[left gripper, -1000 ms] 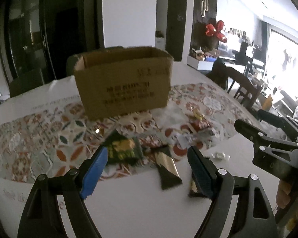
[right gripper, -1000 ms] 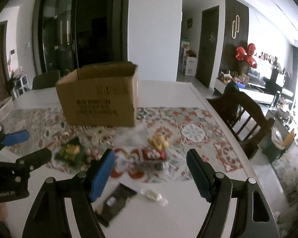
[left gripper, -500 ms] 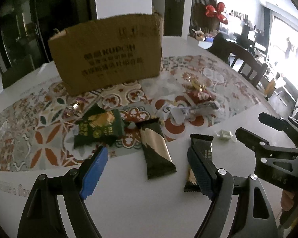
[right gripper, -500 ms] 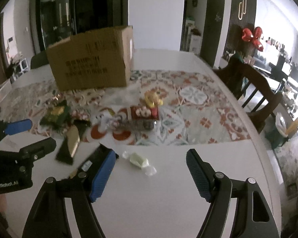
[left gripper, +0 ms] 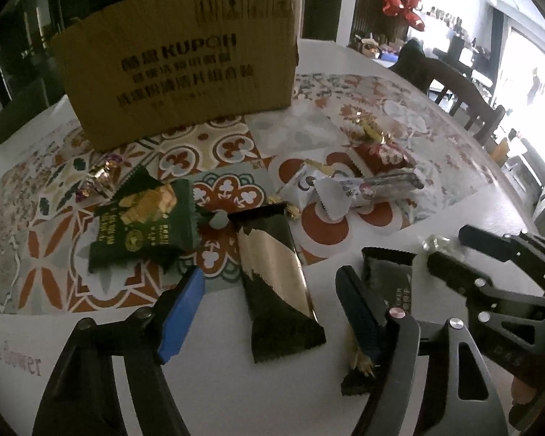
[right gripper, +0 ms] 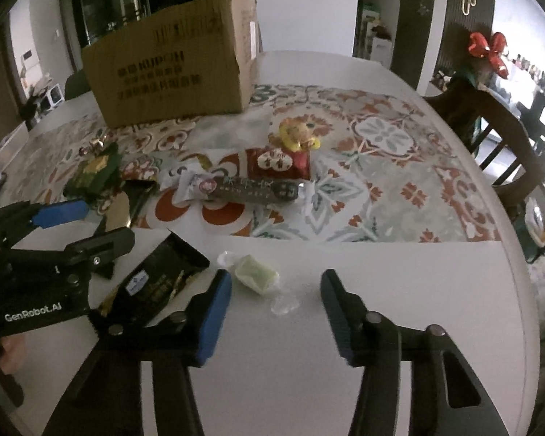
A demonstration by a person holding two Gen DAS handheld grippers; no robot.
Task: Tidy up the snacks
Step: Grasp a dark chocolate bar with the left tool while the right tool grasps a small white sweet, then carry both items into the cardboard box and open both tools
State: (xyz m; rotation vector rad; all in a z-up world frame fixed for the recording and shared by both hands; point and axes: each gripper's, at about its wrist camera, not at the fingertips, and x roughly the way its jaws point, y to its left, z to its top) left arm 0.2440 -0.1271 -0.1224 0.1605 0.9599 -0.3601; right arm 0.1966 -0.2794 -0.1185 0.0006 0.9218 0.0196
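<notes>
"KUPOH" printed on cardboard box [left gripper: 178, 61]; "GenRobot.AI" on left hand-held gripper [right gripper: 80, 225]; smaller print unreadable

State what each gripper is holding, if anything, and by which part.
Nothing is held. The left gripper straddles the gold-and-black bar, and the right gripper straddles the pale green candy; both sets of jaws are closing, not yet pressing.

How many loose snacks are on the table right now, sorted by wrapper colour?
Black: 2, the black-and-gold bar and the black packet
Dark green: 1, the green packet
Red: 1, the red packet
Grey and white: 1, the long bar
Yellow: 1, the yellow sweet
Pale green: 1, the wrapped candy
Purple-gold foil: 1, the foil candy
Total: 8 that I can tell apart
</notes>
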